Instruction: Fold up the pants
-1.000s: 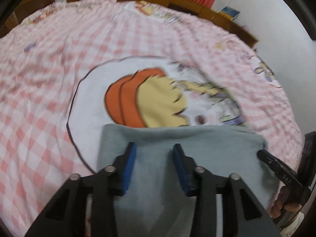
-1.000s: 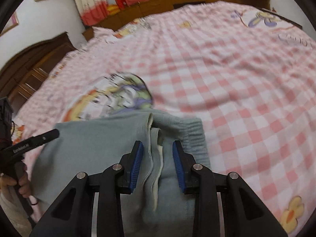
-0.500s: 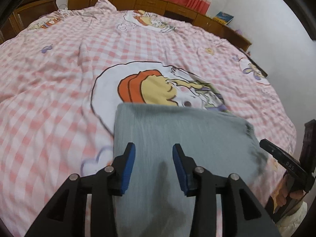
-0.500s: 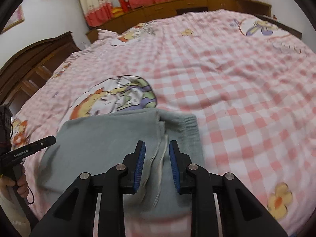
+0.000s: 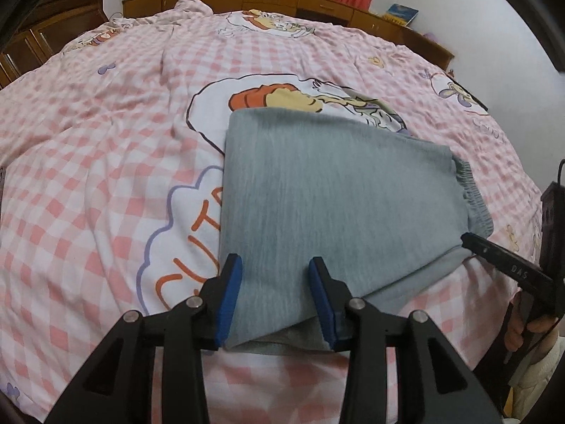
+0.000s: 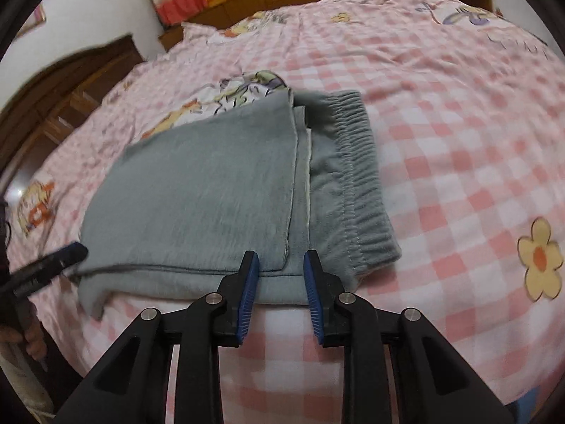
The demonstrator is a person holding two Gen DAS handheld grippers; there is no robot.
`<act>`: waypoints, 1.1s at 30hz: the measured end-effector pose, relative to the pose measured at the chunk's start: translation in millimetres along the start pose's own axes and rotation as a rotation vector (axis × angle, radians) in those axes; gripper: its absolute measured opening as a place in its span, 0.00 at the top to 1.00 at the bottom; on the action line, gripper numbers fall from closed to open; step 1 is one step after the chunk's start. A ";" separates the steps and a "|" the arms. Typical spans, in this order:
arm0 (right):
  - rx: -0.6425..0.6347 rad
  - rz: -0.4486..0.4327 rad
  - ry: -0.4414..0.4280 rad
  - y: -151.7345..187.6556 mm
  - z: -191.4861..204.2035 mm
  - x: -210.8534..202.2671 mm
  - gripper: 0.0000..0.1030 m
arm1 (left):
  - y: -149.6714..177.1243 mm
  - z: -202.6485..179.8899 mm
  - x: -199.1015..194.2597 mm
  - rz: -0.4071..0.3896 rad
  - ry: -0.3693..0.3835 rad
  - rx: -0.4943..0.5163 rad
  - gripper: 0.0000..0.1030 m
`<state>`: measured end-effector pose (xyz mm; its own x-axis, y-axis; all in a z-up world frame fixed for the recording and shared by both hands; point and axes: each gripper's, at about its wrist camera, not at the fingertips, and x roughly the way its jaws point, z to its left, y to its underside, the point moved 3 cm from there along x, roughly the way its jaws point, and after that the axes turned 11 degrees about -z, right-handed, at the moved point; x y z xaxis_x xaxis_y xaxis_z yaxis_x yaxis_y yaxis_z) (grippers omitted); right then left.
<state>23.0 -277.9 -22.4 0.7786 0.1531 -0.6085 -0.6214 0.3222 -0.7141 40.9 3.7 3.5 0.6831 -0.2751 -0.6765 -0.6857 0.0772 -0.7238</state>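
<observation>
A pink checked bedspread [image 5: 106,162] carries one pair of grey pants [image 5: 317,190], folded flat, long axis running left to right, waistband [image 6: 356,173] rightward. Two grippers are counted: the left gripper [image 5: 275,296] and right gripper [image 6: 279,289], both parted and empty, are set at the near edge, equally close.

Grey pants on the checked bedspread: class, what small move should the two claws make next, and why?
Probably draw both claws back off the pants. The pants already lie folded flat on the bedspread, waistband showing at one end. The left claw and the right claw are both open, straddling the near edge without pinching it.
</observation>
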 end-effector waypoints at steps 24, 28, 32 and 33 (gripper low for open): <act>0.352 -0.063 0.045 -5.9 -48.7 -34.5 0.44 | 2.3 9.9 -13.2 -0.023 0.039 -0.059 0.54; 0.336 -0.069 0.037 -10.9 -44.1 -20.7 0.44 | -0.8 18.0 -17.4 -0.022 0.020 -0.093 0.52; 0.321 -0.078 0.067 -15.2 -39.9 -11.7 0.67 | -2.1 26.5 -19.1 -0.024 0.007 -0.115 0.52; 0.309 -0.082 0.092 -16.8 -39.7 -12.1 0.77 | -2.3 27.9 -19.5 -0.025 0.009 -0.121 0.52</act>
<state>20.6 -322.3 -16.8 0.8049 0.0342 -0.5924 -0.4904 0.6005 -0.6316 36.2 35.6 14.6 0.6987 -0.2837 -0.6568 -0.6941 -0.0462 -0.7184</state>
